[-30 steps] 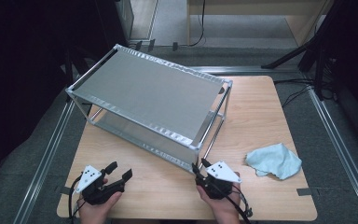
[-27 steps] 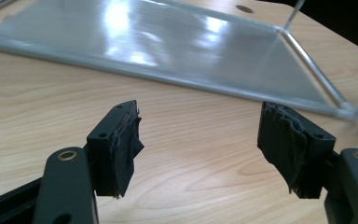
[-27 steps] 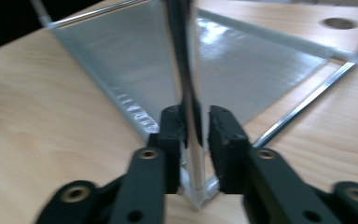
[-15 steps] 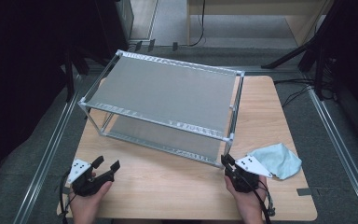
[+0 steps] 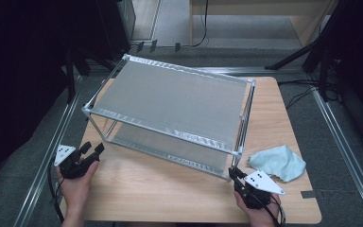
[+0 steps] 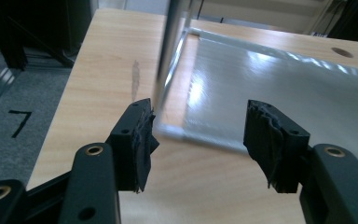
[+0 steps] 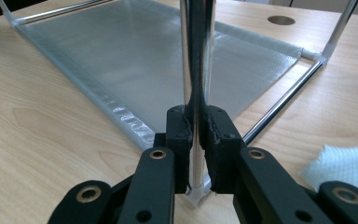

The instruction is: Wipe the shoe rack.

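Swung further round since a moment ago, the rack (image 5: 170, 106) now sits squarer on the table (image 5: 160, 189). Right gripper (image 7: 193, 128) pinches its corner post (image 7: 195, 56); left gripper (image 6: 198, 135) gapes apart, just beside another corner.

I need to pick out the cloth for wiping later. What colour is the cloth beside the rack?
Light blue cloth, best seen in the high view.

High view: table (image 5: 179, 189) evenly lit from above, surroundings falling to near black, picture soft and grainy. Left gripper view: glare streaks across the lower shelf (image 6: 279, 79), near post (image 6: 170, 51) smeared with blur, jaws sharp. Right gripper view: bright and even, post (image 7: 196, 56) sharp, cloth (image 7: 345, 165) washed out at the edge.
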